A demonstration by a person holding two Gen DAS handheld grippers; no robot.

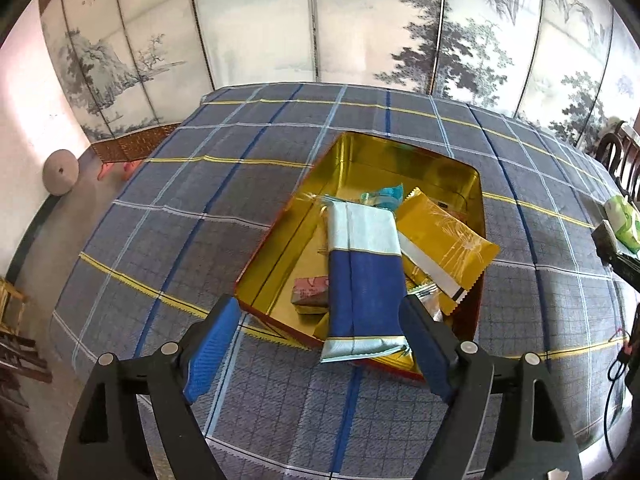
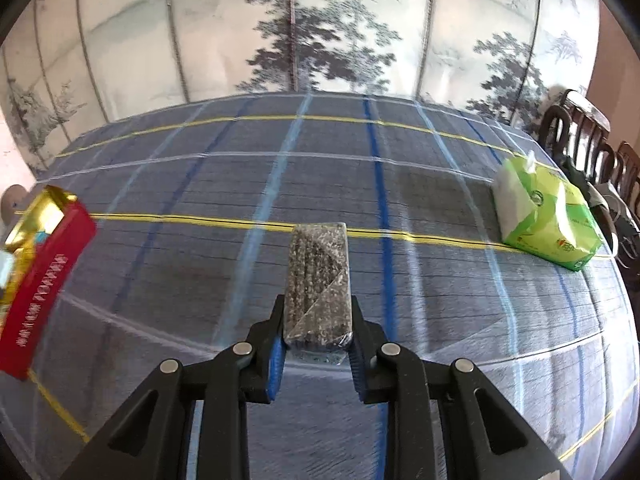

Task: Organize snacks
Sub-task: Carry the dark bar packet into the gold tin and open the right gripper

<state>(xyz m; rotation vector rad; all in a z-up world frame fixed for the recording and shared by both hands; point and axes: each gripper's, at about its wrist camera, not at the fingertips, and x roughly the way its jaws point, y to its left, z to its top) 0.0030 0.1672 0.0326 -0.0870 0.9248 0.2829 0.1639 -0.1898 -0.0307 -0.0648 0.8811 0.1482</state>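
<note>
The left wrist view looks forward and steeply down between the left tongs (image 1: 320,344), from close above the near end of the open tin (image 1: 472,184), which fills the middle of the picture on the checked worktop (image 1: 160,240). Behind stands the painted folding screen (image 1: 256,32).

The right wrist view sits lower and looks out flatter across the worktop (image 2: 440,300) along the right tongs (image 2: 316,322), facing the screen (image 2: 320,32).

Both views share the worktop, the screen, the tin (image 2: 44,264), seen at the right view's far left edge, and the green tissue pack (image 2: 548,220), at the left view's right edge (image 1: 624,224).
</note>
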